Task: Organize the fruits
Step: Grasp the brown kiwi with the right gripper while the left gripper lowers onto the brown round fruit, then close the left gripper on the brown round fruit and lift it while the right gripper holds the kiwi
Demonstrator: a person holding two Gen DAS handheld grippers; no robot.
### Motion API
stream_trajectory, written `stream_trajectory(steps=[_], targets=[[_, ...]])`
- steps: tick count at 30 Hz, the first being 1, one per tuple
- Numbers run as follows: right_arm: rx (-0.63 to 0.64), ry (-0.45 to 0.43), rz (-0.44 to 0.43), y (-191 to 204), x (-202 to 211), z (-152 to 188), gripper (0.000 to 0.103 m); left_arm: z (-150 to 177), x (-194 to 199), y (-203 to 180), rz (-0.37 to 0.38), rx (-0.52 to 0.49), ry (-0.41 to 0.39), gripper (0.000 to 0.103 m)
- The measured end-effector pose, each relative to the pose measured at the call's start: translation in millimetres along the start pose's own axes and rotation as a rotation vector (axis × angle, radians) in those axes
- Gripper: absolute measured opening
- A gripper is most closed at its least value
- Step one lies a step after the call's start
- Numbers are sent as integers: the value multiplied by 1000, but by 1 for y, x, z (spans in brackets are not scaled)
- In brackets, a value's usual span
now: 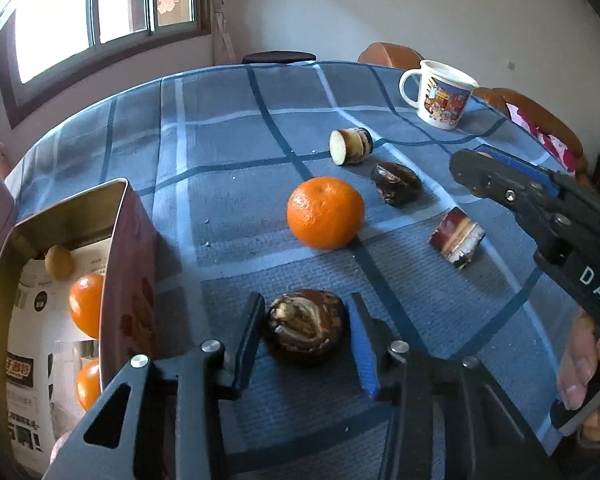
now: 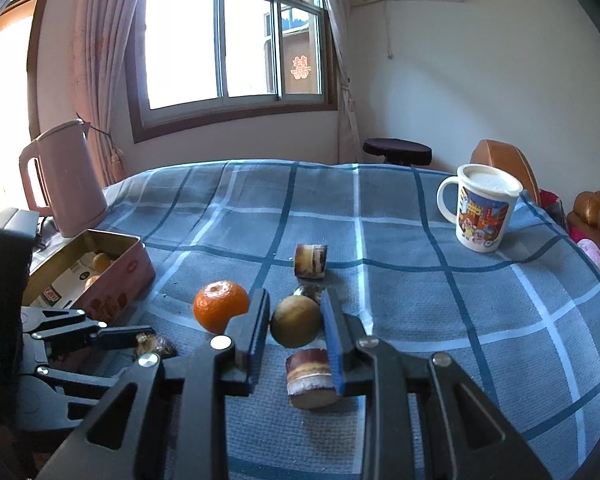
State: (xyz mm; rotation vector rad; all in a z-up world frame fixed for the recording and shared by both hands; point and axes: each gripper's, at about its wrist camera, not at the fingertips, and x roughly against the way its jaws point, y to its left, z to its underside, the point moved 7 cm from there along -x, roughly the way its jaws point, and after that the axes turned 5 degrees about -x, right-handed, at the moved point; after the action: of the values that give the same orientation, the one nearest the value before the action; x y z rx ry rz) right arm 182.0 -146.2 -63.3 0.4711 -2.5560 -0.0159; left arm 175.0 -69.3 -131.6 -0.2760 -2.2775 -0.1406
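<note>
Fruit lies scattered on a table under a blue checked cloth [image 1: 228, 128]. The left gripper [image 1: 306, 330] points down at a dark brown, wrinkled fruit [image 1: 304, 330] on the near part of the cloth; its jaws stand either side of the fruit, the left pad touching or nearly so, while a thin gap shows at the blue right pad, so a firm grip cannot be confirmed. In the right wrist view this gripper [image 2: 140, 338] reaches in from the left, low over the same fruit [image 2: 156, 346].

The right gripper [image 2: 296, 320] is clamped on a round, dull yellow-brown fruit [image 2: 295, 321] and carries it above the cloth. Below it lies a short cut piece with a purple-brown skin [image 2: 310, 378], and another such piece [image 2: 310, 261] stands farther off. A further dark fruit [image 2: 308, 291] peeps out behind the held one.

A loose orange [image 1: 325, 212] sits in the middle of the table, just left of that dark fruit [image 1: 396, 188]. At the left edge stands an open metal tin [image 1: 120, 216] lined with printed paper; it holds two oranges [image 1: 86, 306] and a small yellowish fruit [image 1: 59, 261]. A pink kettle [image 2: 62, 184] stands beyond the tin, and a cartoon-printed mug [image 2: 482, 212] stands at the far right. A person's fingers [image 1: 580, 372] wrap the right gripper's handle.
</note>
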Motion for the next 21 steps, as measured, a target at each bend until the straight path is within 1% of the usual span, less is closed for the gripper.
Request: stream_trajectory(steps=[5, 8, 13, 21], targets=[[-1, -1, -2, 0, 0, 0, 30, 0, 2, -5, 7, -17, -10, 41], [-5, -6, -6, 0, 2, 0, 30, -1, 10, -4, 13, -13, -49, 41], [3, -21, -15, 2, 5, 0, 30, -4, 23, -3, -27, -17, -110, 41], [20, -44, -30, 6, 9, -1, 30, -6, 35, 0, -65, -19, -169, 41]])
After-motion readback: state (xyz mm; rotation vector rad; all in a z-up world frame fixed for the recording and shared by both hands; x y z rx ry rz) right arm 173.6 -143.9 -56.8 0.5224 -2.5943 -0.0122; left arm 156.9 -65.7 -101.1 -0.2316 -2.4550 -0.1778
